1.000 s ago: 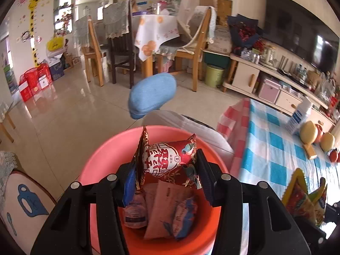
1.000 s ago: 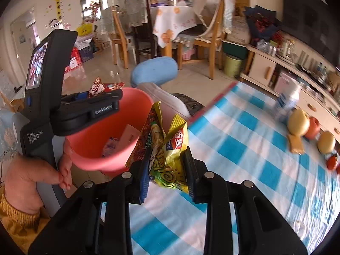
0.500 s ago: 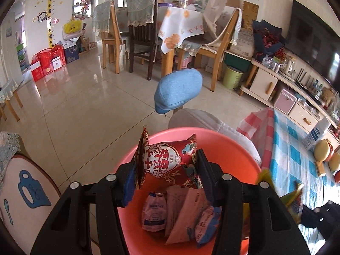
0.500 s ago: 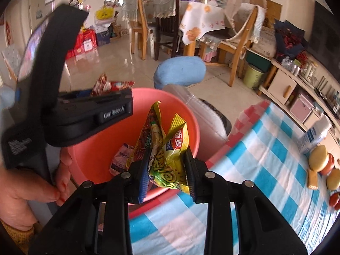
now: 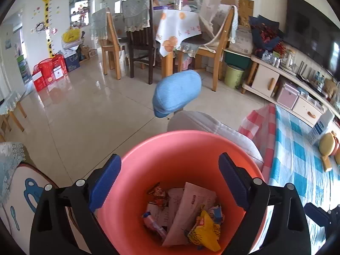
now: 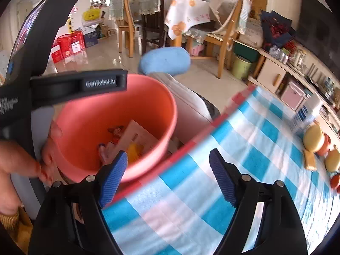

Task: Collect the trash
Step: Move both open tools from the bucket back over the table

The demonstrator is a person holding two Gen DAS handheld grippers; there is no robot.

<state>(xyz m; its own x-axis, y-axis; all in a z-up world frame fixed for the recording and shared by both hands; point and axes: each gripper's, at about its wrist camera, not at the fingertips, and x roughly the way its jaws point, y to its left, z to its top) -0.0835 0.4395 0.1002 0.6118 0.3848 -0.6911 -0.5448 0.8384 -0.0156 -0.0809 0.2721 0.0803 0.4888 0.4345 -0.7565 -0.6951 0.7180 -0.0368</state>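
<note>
Snack wrappers in the pink bin look light, crinkly, best pinched by an edge; left gripper and right gripper gape wide, empty.

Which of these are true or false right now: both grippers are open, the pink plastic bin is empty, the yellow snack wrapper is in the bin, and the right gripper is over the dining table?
1. Both the left gripper and the right gripper are open. True.
2. The pink plastic bin is empty. False: it holds wrappers.
3. The yellow snack wrapper lies in the bin. True.
4. The right gripper is over the dining table. False: it is over the blue checked tablecloth.
</note>
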